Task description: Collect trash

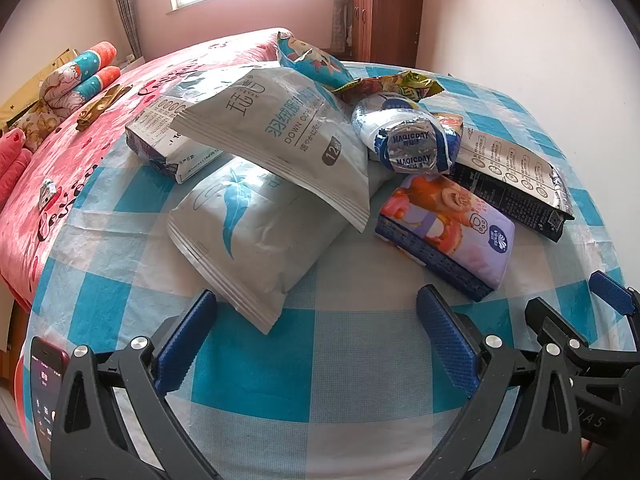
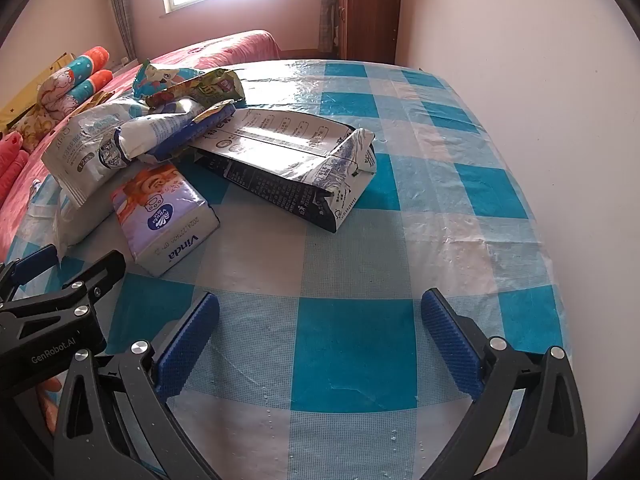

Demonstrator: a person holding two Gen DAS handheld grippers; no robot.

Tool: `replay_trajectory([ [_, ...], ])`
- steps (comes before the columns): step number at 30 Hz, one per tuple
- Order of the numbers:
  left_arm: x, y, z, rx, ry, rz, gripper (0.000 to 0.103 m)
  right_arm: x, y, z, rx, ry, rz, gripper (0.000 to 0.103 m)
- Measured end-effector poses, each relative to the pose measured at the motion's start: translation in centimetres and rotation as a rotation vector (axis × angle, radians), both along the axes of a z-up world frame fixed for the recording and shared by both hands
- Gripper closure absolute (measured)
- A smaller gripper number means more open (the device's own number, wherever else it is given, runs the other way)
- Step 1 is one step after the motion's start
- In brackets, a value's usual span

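A pile of trash packets lies on the blue-checked tablecloth. In the left wrist view: two large white pouches, a white carton, a crumpled blue-white wrapper, a purple tissue pack, a black-white bag and snack wrappers. My left gripper is open and empty, just before the near pouch. In the right wrist view my right gripper is open and empty, short of the tissue pack and the black-white bag.
A bed with a pink cover and rolled blankets lies left of the table. A phone lies at the table's near left corner. A wall borders the right edge. A wooden cabinet stands behind.
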State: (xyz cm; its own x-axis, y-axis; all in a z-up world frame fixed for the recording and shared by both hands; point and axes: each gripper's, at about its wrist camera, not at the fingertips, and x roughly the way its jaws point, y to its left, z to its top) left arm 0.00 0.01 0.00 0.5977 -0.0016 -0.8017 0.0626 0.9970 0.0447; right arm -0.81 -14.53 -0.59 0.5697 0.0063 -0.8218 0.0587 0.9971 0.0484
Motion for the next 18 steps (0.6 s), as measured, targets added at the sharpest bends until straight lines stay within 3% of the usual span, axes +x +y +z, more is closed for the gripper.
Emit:
replay_trajectory([
  [14, -1.7, 0.7, 0.2, -0.003, 0.01, -0.004, 0.003, -1.0, -0.5, 0.0, 0.006, 0.008, -0.01, 0.004],
  [18, -3.3, 1.3, 0.4, 0.002, -0.009, 0.012, 0.003, -3.4, 0.1, 0.3, 0.007, 0.014, 0.003, 0.004],
])
